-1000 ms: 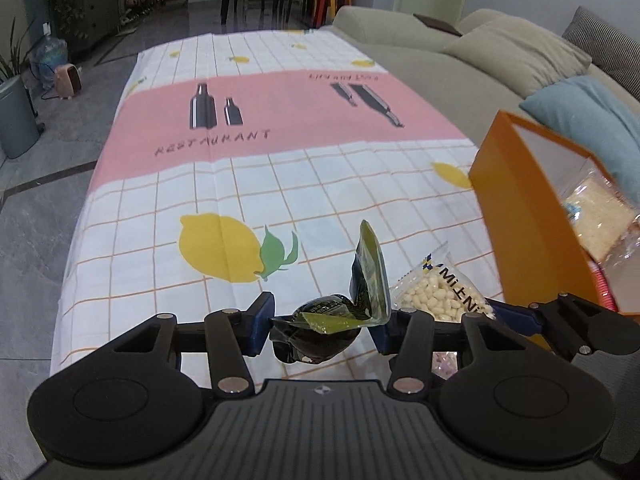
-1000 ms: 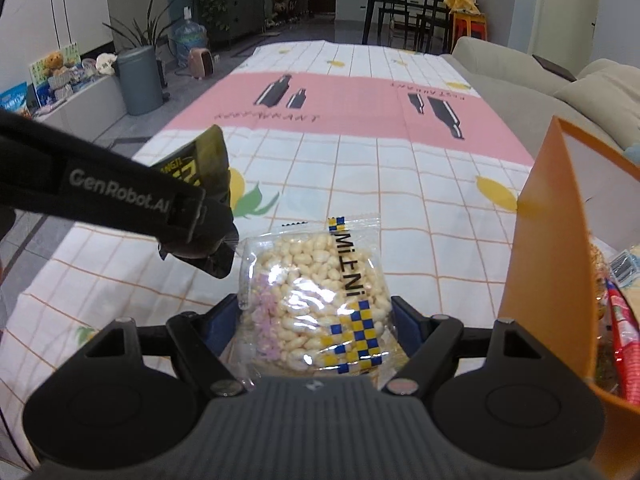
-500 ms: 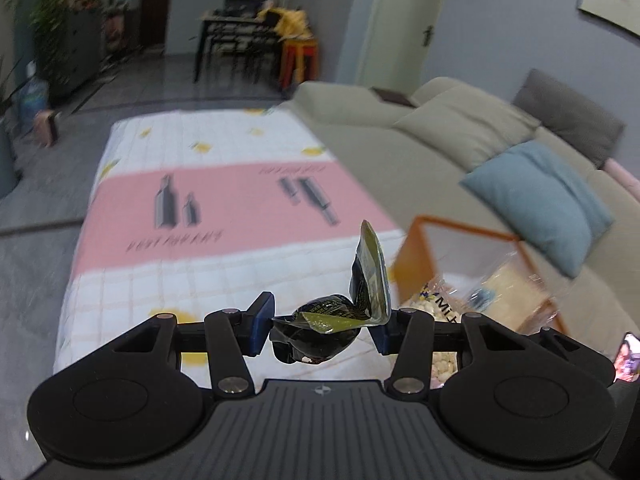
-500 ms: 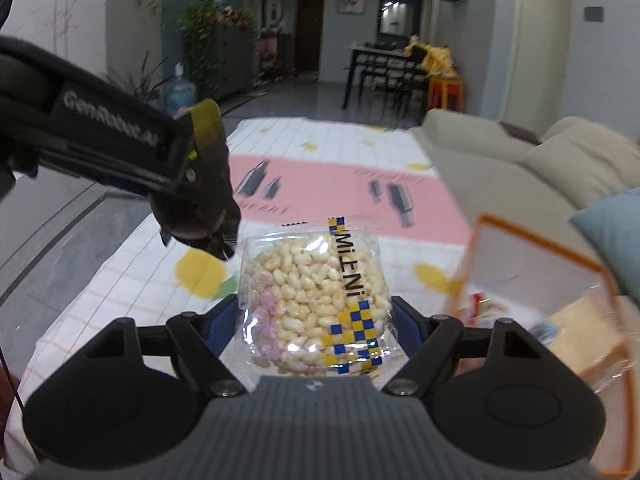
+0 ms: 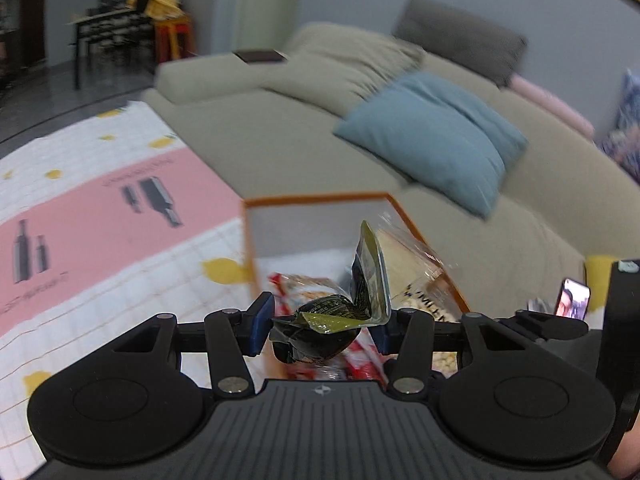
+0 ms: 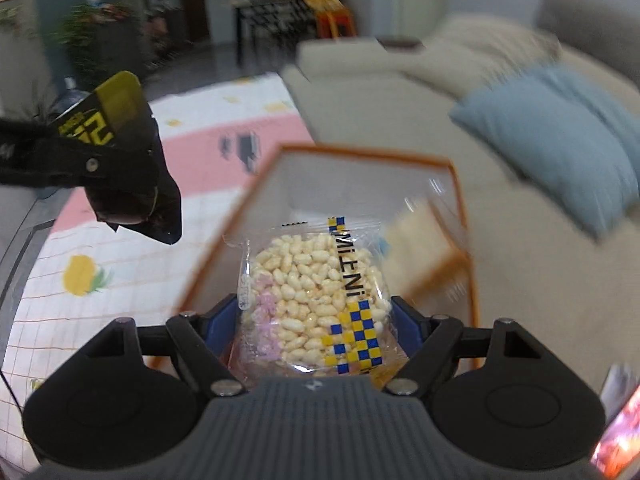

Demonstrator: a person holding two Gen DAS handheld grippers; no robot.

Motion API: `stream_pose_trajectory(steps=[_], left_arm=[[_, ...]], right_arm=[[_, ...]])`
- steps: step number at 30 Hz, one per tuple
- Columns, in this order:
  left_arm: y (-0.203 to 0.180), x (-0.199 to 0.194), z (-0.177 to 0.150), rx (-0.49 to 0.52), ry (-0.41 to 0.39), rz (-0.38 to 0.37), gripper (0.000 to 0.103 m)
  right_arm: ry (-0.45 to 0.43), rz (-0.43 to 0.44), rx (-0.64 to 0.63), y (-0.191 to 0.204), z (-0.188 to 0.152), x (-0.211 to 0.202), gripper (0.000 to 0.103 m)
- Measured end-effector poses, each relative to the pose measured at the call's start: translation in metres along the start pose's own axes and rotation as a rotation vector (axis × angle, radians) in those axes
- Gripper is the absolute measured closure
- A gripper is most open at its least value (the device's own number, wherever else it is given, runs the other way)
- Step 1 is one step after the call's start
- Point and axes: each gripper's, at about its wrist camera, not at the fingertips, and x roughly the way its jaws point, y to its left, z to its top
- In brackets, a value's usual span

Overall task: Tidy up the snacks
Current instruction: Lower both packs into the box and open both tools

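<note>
My left gripper is shut on a crumpled black and yellow-green snack packet, held in the air over the near side of an orange box. My right gripper is shut on a clear bag of puffed rice with a blue and yellow checked strip, also above the orange box. The left gripper with the black packet shows at the left of the right wrist view. Red-wrapped snacks and a clear bag lie inside the box.
The box stands at the right edge of a tablecloth with a pink band and lemons. Behind it runs a beige sofa with a blue cushion. A phone lies at the right. Dining chairs stand far back.
Both grippers have risen and swung right, from over the tablecloth to above the orange box, each still holding its packet. The sofa and cushion now fill the background.
</note>
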Motion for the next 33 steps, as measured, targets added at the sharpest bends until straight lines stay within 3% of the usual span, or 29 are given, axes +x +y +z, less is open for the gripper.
stream_pose_trajectory(steps=[7,13,16,19,24,31,33], left_arm=[[-0.024,0.039,-0.001,0.075,0.102,-0.027,0.047],[-0.033,0.060,-0.008,0.141,0.197,-0.003,0.047],[-0.035,0.068,-0.011,0.149,0.238,0.006,0.047],[-0.035,0.075,-0.013,0.151,0.269,0.011,0.047],[-0.033,0.082,-0.016,0.148,0.299,0.025,0.046],[-0.030,0.079,-0.020,0.140,0.295,0.039,0.041],[-0.029,0.077,-0.019,0.140,0.293,0.056,0.041]], right_arm=[[0.101,0.009,0.131,-0.024,-0.016,0.026,0.026],[0.145,0.012,0.073,-0.021,-0.009,0.049,0.025],[0.141,0.016,0.045,-0.024,-0.011,0.050,0.024],[0.128,0.007,0.005,-0.022,-0.014,0.046,0.017],[0.101,-0.006,-0.038,-0.018,-0.017,0.035,0.017],[0.075,-0.014,-0.047,-0.018,-0.019,0.024,0.017],[0.079,-0.012,-0.040,-0.018,-0.020,0.024,0.011]])
